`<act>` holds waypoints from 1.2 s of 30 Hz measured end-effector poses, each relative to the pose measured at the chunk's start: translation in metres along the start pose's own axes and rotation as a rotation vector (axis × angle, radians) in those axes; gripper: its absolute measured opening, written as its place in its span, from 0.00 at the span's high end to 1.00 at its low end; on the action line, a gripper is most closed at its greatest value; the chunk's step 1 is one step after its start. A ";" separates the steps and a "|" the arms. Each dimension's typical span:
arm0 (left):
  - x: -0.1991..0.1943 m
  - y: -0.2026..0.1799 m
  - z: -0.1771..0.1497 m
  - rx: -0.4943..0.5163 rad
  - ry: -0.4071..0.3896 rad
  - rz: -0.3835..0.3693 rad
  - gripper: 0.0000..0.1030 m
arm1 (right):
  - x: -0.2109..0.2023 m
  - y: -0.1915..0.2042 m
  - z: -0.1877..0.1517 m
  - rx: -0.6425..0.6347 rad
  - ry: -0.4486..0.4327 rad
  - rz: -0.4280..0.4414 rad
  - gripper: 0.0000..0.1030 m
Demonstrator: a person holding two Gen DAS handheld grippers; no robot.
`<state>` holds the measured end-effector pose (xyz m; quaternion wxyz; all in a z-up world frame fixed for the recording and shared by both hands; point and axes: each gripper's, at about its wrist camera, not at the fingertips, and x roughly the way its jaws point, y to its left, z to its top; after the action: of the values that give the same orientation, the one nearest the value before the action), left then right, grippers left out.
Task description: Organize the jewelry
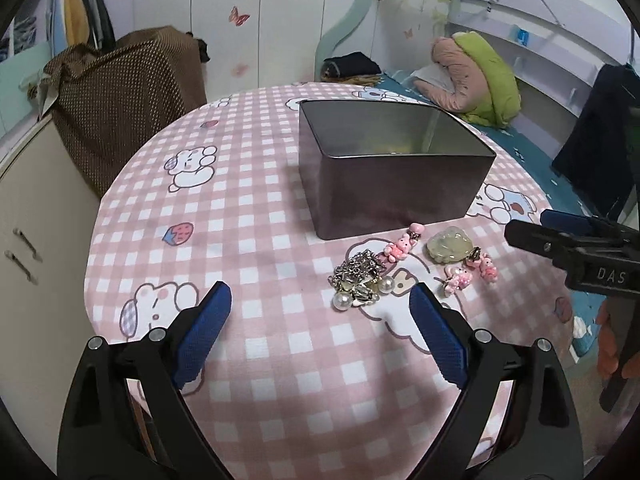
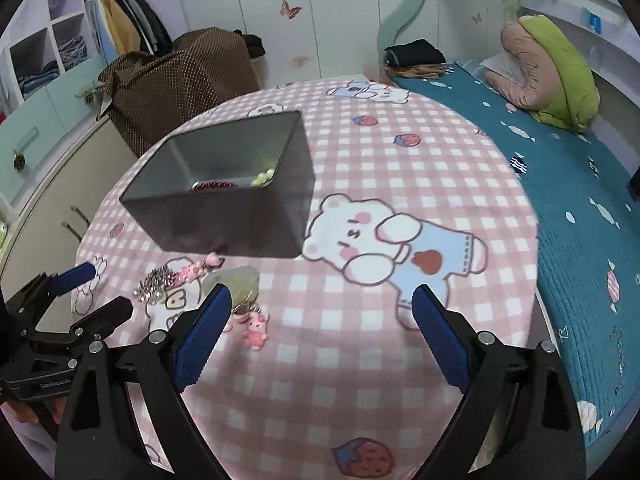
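Grey tin (image 2: 224, 216) contents half-hidden (red, yellow bits); pendant (image 2: 236, 280) partly occluded.

White letters "DAS" read on the black body of the right gripper (image 1: 524, 229), far right of left wrist view; small print on the left gripper (image 2: 102, 290) body is illegible

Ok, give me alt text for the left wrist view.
An open left gripper hovers above a pink checkered tablecloth, facing a grey metal tin with jewelry in front: a silver chain with pearls, pink bear charms and a pale green pendant.
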<state>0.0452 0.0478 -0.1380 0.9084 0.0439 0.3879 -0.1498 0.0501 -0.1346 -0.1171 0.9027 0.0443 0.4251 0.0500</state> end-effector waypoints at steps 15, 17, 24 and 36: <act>0.014 -0.001 -0.005 0.065 -0.024 -0.054 0.64 | 0.018 0.005 -0.002 -0.022 0.047 -0.009 0.14; 0.014 0.000 -0.006 0.066 -0.027 -0.067 0.70 | 0.020 0.005 -0.002 -0.023 0.054 -0.011 0.14; 0.008 0.011 -0.003 0.009 -0.041 -0.128 0.75 | 0.024 0.007 -0.001 -0.029 0.068 -0.010 0.14; 0.017 0.009 -0.008 0.048 -0.018 -0.085 0.74 | 0.027 0.010 -0.001 -0.039 0.077 -0.017 0.14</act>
<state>0.0537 0.0538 -0.1559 0.9034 0.0479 0.3773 -0.1981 0.0661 -0.1208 -0.1367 0.8868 0.0209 0.4587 0.0522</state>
